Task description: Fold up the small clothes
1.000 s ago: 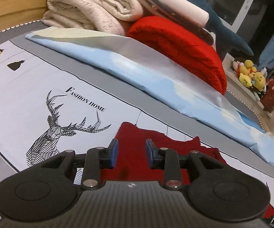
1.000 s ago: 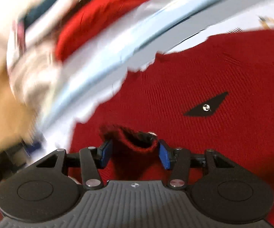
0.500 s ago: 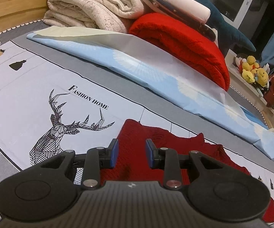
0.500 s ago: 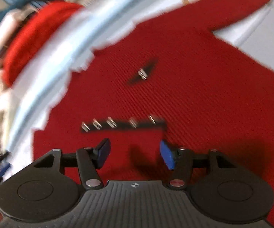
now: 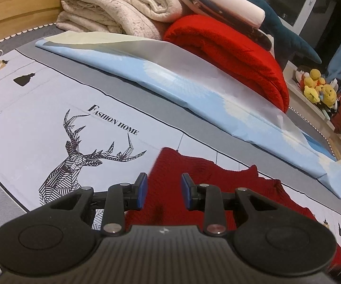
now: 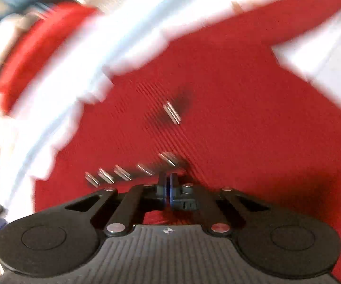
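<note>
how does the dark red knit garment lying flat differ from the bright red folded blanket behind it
The dark red knit garment lies spread flat in a single layer on the printed bedsheet; the bright red folded blanket is bunched into a thick roll in the pile at the back. The garment is a deeper red, the blanket a brighter red. The garment shows a ribbed knit, the blanket a fuzzier surface. Both are red fabric.

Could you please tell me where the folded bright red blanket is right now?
In the left wrist view, the folded bright red blanket sits upper right, on the pale blue folded sheet, beside the cream blankets.
</note>
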`<state>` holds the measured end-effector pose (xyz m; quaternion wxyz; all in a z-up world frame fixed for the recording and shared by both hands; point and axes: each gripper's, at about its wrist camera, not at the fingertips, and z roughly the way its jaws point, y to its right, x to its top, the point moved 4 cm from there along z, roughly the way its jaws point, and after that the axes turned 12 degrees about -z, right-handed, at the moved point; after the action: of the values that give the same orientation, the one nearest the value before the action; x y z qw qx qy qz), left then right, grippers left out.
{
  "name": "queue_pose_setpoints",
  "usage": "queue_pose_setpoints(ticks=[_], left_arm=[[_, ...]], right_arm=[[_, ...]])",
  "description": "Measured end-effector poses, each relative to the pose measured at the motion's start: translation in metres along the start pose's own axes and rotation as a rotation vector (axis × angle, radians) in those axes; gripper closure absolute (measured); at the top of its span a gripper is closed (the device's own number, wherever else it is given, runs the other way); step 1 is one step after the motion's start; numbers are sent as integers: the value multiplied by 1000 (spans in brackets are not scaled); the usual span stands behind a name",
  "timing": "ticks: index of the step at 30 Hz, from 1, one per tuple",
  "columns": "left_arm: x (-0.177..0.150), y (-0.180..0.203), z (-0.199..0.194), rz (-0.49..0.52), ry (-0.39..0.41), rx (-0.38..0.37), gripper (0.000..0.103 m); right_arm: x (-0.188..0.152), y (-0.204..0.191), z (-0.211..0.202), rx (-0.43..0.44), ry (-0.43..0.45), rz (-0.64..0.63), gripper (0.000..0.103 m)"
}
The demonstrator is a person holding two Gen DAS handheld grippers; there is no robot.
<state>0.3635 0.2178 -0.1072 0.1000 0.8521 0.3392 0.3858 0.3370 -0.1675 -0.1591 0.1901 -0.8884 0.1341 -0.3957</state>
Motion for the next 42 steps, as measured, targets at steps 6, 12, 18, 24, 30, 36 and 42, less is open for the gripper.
queue_pose_setpoints(ticks=[6, 12, 18, 24, 30, 36, 42], left_arm=[[-6, 3, 5, 27, -28, -4, 69], [-29, 15, 23, 101, -117, -29, 69], [-58, 14, 49, 201, -179, 55, 70], [-65, 14, 50, 280, -184, 123, 70], [-80, 11, 63, 320, -271, 163, 67], [-70, 32, 35, 334, -221, 141, 68], [-72, 59, 8, 346, -210, 68, 68]], right_arm=[[75, 33, -8, -29, 177, -165, 102], [77, 85, 18, -237, 19, -84, 94], [68, 77, 30, -50, -20, -87, 81], [61, 83, 42, -59, -112, -13, 71], [57, 84, 40, -52, -119, 5, 68], [60, 98, 32, -101, -140, 41, 64], [69, 122, 9, -159, -111, 34, 63]])
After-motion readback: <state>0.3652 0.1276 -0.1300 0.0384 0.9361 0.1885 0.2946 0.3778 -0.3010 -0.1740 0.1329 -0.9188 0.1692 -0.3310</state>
